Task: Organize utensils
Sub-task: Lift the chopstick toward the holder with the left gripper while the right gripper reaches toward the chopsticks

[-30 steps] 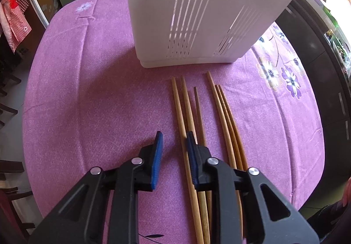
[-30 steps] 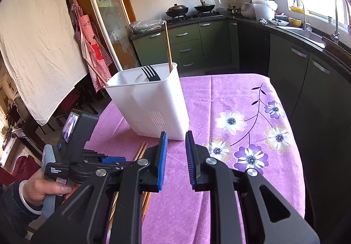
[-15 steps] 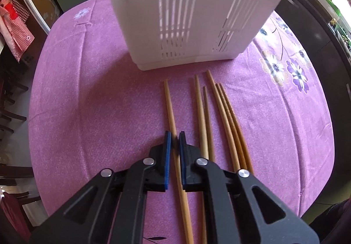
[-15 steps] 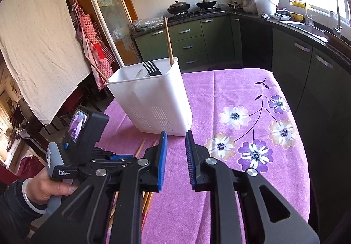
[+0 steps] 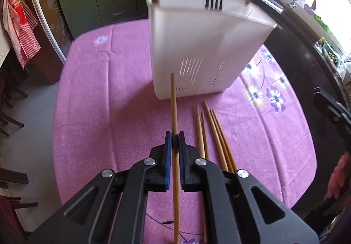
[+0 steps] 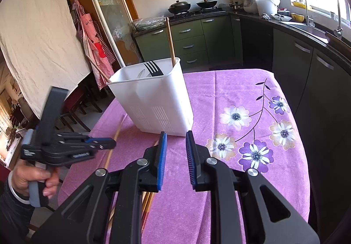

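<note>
Left hand-held gripper [image 5: 174, 142] pinches one chopstick [image 5: 173, 103]; next I tip it into the white holder [image 5: 204, 46]. Right hand-held gripper [image 6: 174, 154] waits, spread.

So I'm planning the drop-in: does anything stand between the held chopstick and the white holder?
Nothing visible does. The left gripper holds the chopstick aimed at the white utensil holder, with only bare purple tablecloth between them.
</note>
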Tool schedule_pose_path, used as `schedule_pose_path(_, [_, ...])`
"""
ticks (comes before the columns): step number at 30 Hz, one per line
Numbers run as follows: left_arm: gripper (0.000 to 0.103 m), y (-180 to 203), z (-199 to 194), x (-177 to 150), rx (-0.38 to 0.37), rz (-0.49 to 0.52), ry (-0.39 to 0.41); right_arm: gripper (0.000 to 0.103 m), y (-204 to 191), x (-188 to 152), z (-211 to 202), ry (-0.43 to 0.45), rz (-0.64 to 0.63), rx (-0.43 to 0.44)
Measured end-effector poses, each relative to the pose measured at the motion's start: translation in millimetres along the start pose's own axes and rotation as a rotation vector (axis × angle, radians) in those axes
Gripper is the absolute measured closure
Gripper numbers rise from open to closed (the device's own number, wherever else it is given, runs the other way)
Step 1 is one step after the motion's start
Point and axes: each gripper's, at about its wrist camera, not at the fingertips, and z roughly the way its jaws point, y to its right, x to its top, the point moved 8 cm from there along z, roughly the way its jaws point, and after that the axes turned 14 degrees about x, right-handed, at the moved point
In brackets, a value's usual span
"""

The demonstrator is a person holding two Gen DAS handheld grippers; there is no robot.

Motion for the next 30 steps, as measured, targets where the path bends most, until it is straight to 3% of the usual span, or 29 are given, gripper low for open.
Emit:
schedule_pose_path(11, [0.097,-22,-73,1,0.004,-0.036,0.191,0.085,-5,0,0,-0.008,-0.015,-0.001])
schedule_pose_path(21, [0.097,-28,-94,-15,0.013,-0.037,0.265,0.077,-7,-5,10,-0.041,-0.025,-0.01])
schedule_pose_path(26, [0.097,-30,-101,-21,0.0,-0.04,0.276,0.075,-6,-15,36,-0.123,-0.03,-0.004])
schedule_pose_path(30, [0.097,-30,-104,-22,0.004,-0.03,0.284,0.075,-1,-36,78,-0.259,0.004,0.02])
